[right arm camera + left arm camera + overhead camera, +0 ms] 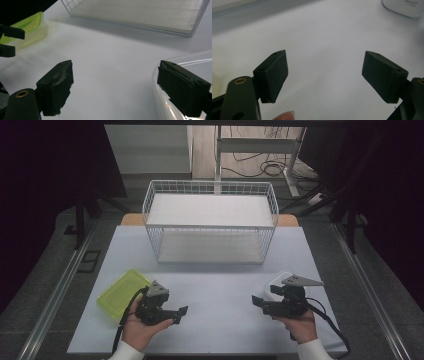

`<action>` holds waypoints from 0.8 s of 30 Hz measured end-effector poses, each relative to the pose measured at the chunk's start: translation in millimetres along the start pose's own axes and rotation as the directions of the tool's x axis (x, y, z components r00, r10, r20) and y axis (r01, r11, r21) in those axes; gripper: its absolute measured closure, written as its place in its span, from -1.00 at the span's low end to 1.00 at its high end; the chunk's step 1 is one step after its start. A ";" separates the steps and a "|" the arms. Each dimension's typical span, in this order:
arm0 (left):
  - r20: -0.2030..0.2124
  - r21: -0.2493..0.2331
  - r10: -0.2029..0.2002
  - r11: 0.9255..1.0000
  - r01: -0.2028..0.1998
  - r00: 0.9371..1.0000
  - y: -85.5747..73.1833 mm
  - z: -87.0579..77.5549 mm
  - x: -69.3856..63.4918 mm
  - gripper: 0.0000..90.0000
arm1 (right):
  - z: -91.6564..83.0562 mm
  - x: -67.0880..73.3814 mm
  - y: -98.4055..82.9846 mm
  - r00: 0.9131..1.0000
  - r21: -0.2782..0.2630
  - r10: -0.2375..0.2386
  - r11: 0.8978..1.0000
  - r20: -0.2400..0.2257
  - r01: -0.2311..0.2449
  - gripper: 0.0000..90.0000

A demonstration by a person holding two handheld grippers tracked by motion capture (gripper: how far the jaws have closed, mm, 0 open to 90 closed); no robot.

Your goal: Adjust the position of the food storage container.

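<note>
Both grippers, left (181, 314) and right (256, 301), gape empty; I'd approach the clear lidded container (175, 75) squarely by its rim.

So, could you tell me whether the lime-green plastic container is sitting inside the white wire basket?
No, the lime-green plastic container lies on the table, apart from the white wire basket.

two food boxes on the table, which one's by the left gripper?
The yellow-green box, at the table's front left beside the left gripper. The other box is clear and whitish and sits by the right gripper.
</note>
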State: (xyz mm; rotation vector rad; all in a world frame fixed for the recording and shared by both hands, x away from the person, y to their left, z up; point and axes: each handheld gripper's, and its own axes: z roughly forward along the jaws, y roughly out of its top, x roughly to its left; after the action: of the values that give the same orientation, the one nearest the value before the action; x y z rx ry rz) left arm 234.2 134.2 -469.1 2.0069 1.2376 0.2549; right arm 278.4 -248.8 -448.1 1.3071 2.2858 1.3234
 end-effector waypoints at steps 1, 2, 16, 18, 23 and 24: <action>0.000 0.000 0.000 1.000 0.000 1.000 0.0 0.0 0.0 -0.55 | 0.0 0.0 0.0 1.000 0.000 0.000 1.000 0.000 0.000 -0.70; 0.002 0.001 -0.001 1.000 0.001 1.000 0.4 0.0 -0.1 -0.55 | -0.1 0.0 -0.3 1.000 0.001 -0.003 1.000 0.001 0.003 -0.70; 0.007 0.018 -0.010 1.000 0.010 1.000 -2.2 -2.7 0.0 -0.55 | 5.5 -1.0 -1.6 0.999 0.022 -0.019 1.000 0.031 0.019 -0.70; 0.007 0.018 -0.006 1.000 0.006 1.000 -2.3 -3.8 -0.4 -0.54 | 6.3 -0.7 -2.0 0.999 0.030 -0.016 0.999 0.037 0.015 -0.70; 0.018 0.020 0.002 1.000 -0.002 1.000 -3.3 -5.4 0.8 -0.54 | 5.6 -1.4 -1.1 0.999 0.026 -0.013 1.000 0.040 0.012 -0.69; 0.020 0.019 0.004 1.000 -0.004 1.000 -3.3 -6.0 1.6 -0.53 | 5.3 -1.6 -0.8 0.999 0.024 -0.014 1.000 0.040 0.013 -0.69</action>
State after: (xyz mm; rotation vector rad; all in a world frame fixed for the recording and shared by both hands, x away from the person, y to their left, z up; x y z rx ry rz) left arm 229.7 139.3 -467.5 2.0241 1.2283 0.2256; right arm 281.8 -247.0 -452.2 1.3118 2.2863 1.2575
